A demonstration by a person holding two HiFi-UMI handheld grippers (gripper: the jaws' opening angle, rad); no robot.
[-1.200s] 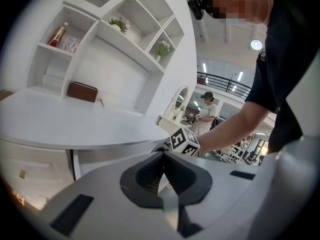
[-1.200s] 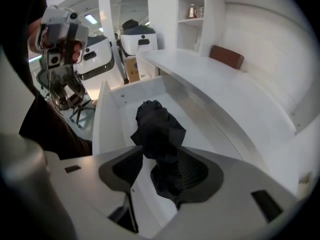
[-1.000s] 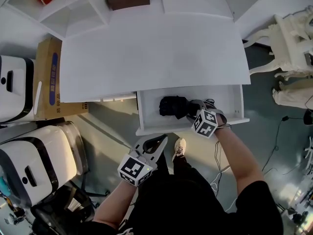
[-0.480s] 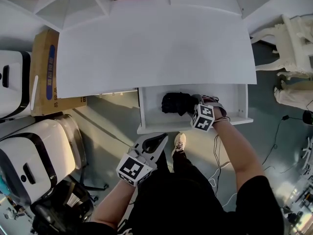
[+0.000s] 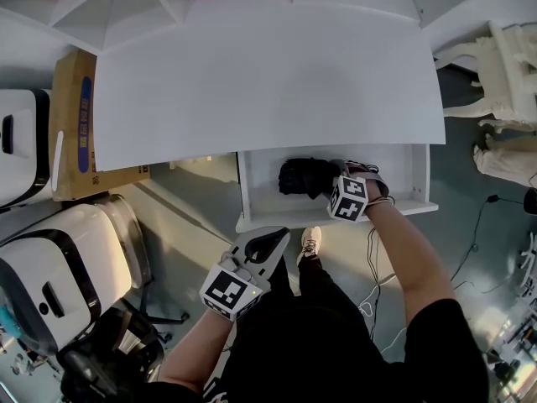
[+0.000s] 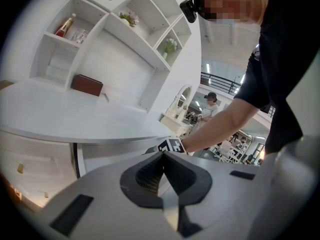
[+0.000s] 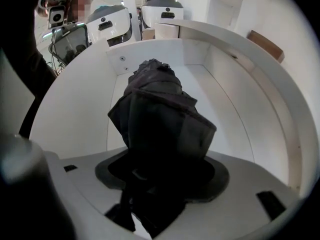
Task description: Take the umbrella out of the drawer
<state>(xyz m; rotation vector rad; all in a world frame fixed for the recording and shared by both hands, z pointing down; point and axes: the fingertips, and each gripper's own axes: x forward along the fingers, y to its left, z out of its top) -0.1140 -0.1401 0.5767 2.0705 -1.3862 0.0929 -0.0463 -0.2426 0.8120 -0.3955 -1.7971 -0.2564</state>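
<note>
The right claw points down into the open drawer under the desk's near edge. Its jaws stand wide and are opening around the right end of the black folded umbrella, which lies in the drawer. The left claw, clenched and empty, hangs near the drawer front.

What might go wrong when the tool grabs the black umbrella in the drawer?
The right tool is opening its jaws around the black umbrella. It may pinch only loose fabric, so the umbrella could slip back into the drawer. The cloth might also snag on the drawer's front wall.
</note>
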